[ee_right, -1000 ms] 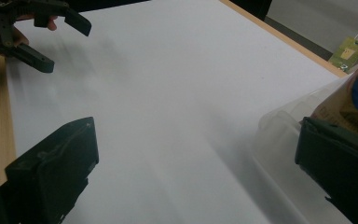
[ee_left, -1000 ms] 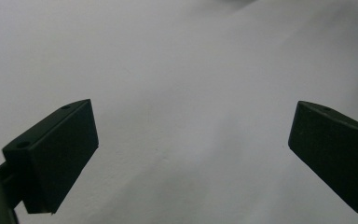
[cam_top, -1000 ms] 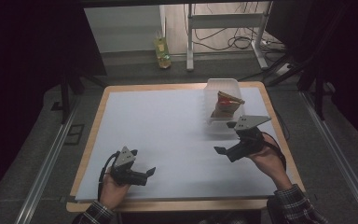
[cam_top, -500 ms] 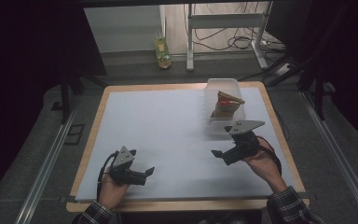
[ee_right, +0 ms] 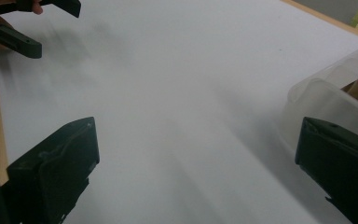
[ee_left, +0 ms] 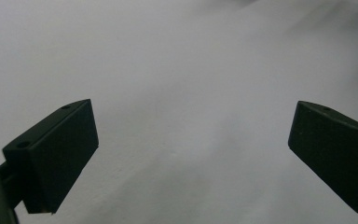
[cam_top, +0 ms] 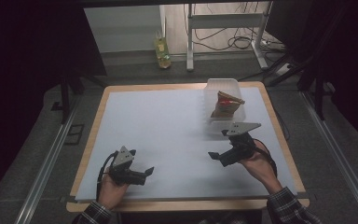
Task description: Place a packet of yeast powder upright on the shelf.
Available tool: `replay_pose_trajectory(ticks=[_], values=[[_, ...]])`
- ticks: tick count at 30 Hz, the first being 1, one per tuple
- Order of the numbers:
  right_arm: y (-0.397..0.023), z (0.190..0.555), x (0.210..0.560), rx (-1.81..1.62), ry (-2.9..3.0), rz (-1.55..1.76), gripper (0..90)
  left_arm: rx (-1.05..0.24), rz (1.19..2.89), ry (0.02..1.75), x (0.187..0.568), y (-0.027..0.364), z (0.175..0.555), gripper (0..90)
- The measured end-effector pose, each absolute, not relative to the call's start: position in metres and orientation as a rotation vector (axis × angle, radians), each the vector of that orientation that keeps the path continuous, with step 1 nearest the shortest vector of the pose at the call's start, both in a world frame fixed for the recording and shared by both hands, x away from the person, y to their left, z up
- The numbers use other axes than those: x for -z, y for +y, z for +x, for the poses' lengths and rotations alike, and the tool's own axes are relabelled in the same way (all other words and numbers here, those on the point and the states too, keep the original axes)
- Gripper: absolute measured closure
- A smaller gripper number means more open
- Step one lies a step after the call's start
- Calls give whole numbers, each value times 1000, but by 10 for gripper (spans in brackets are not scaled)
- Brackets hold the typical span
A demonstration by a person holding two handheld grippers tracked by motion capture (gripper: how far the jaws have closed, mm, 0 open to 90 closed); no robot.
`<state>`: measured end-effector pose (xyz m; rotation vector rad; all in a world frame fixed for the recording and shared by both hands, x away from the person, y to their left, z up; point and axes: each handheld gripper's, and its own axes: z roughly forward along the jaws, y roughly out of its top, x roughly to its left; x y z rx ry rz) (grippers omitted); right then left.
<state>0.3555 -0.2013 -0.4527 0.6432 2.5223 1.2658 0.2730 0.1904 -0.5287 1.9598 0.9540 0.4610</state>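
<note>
While both jaw pairs gaped wide, empty: right gripper [cam_top: 216,157] sat at 6 o'clock of clear tub [cam_top: 213,96] holding brown packet [cam_top: 226,103]; left gripper [cam_top: 147,172] over white sheet [cam_top: 163,135].

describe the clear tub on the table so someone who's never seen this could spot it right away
Find the white-topped table, then its far right corner. The clear plastic tub sits there, just beyond the right gripper. It is the table's one container, with a crumpled brown packet inside.

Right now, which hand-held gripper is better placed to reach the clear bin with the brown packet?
The right hand-held gripper. It sits open just short of the clear bin holding the brown packet; the left hand-held gripper is across the table's near-left side.
</note>
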Motion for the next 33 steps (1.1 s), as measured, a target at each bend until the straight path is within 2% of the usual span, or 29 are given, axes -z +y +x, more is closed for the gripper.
replay_pose_trajectory(ticks=[33], values=[[-181, 354, 493, -1221, 2609, 582, 0, -463, 1975, 953, 531, 191, 274, 17]])
